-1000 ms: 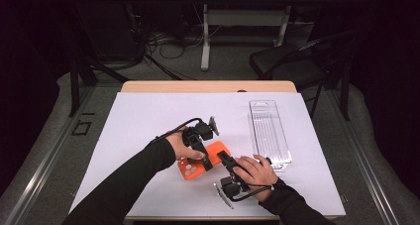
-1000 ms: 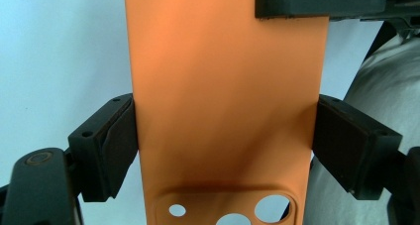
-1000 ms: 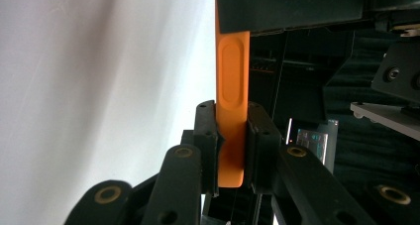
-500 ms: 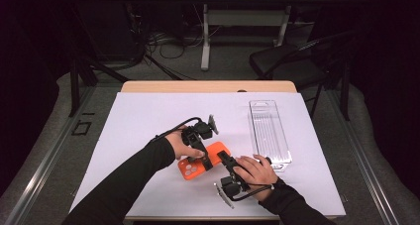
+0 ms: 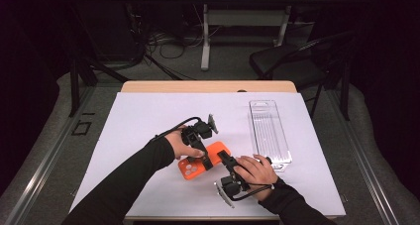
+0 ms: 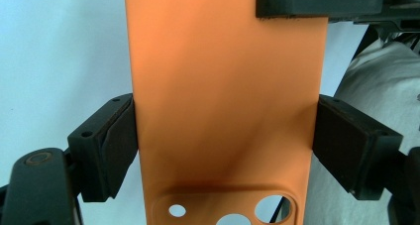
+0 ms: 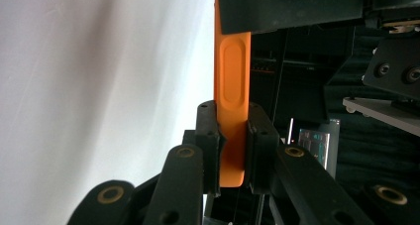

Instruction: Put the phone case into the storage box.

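Note:
An orange phone case (image 5: 192,168) sits just over the white sheet near the table's front, held from two sides. In the left gripper view the case (image 6: 223,86) runs up the middle, camera cut-outs nearest me, and my left gripper (image 6: 225,136) is shut across its width, a pad against each long edge. In the right gripper view my right gripper (image 7: 233,131) pinches the thin wall of the case (image 7: 232,76) at one end. From above, the left gripper (image 5: 202,153) reaches in from the left and the right gripper (image 5: 224,159) from the front right.
A clear plastic box (image 5: 269,133) lies lengthwise on the right part of the white sheet (image 5: 148,121), close to my right hand. A dark chair (image 5: 292,61) stands beyond the table's far right corner. The sheet's left and far parts are bare.

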`<state>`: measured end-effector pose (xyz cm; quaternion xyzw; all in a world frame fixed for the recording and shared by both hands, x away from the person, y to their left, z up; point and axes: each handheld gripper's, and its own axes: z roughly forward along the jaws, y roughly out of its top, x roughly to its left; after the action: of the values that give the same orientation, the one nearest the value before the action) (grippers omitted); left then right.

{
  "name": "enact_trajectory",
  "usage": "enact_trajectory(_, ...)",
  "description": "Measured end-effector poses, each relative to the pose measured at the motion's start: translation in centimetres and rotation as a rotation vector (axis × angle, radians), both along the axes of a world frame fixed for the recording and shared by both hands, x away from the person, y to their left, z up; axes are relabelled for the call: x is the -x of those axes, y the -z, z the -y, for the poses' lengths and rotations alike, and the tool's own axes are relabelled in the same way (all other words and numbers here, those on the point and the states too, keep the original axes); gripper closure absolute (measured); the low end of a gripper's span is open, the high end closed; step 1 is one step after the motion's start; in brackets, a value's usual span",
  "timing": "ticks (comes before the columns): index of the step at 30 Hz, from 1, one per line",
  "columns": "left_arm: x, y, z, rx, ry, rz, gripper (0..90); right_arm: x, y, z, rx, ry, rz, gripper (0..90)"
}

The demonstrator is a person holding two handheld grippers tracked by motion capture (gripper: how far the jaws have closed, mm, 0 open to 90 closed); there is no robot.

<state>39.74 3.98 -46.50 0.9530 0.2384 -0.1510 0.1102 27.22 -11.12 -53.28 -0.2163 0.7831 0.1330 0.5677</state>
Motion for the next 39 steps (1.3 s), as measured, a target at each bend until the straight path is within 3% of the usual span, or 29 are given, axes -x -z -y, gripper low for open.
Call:
enact_trajectory(22,-0.02,-0.13,-0.31,0.023,-0.009,0.001,15.6,-0.11,-0.14,0.12,-0.03,-0.002,-0.004,80.3)
enact_trajectory(39,0.09,-0.38,-0.44,0.039,-0.013,0.027,15.4,-0.06,-0.13,0.11,-0.028,0.001,-0.014,80.5)
